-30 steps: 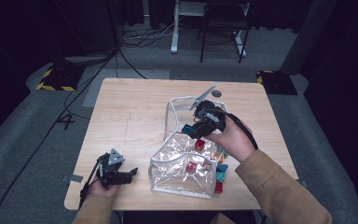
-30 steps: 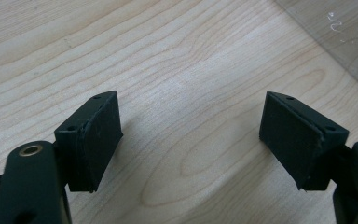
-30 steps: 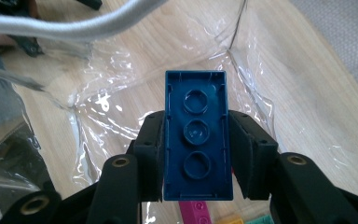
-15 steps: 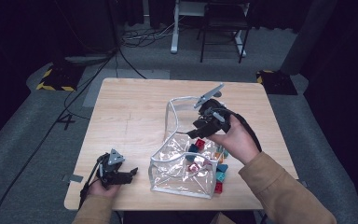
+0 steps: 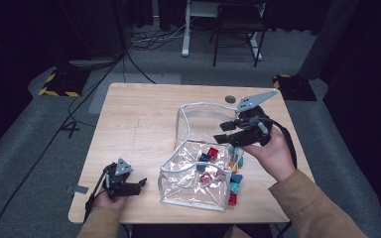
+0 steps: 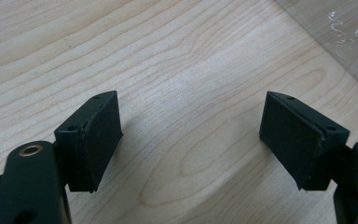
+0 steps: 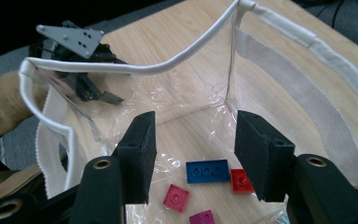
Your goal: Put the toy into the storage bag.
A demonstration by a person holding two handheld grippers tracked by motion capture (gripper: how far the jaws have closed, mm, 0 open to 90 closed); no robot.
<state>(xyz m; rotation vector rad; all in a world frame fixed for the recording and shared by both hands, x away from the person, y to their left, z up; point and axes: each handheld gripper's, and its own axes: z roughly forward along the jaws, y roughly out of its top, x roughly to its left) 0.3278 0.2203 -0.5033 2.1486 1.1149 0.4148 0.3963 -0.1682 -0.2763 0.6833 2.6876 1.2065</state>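
A clear plastic bag (image 5: 198,105) with white trim stands open on the wooden table (image 5: 139,124), right of centre. Several small bricks lie in it, among them a red brick (image 5: 213,152); more lie at its right side, such as a teal brick (image 5: 235,187). My right gripper (image 5: 224,133) hovers open over the bag's right part. Below the right gripper's jaws (image 7: 195,140) I see a blue brick (image 7: 207,171), a red brick (image 7: 241,181) and a pink brick (image 7: 177,197). My left gripper (image 5: 138,187) rests open near the table's front left, nothing between its pads (image 6: 98,135).
A corner of the clear bag (image 6: 349,37) lies just right of the left gripper. A round grommet (image 5: 231,99) sits in the table's far right. Beyond the table stand a chair (image 5: 238,25) and floor cables (image 5: 144,44).
My right gripper has moved to the right and slightly nearer, away from the bag's far rim. The left gripper has stayed still.
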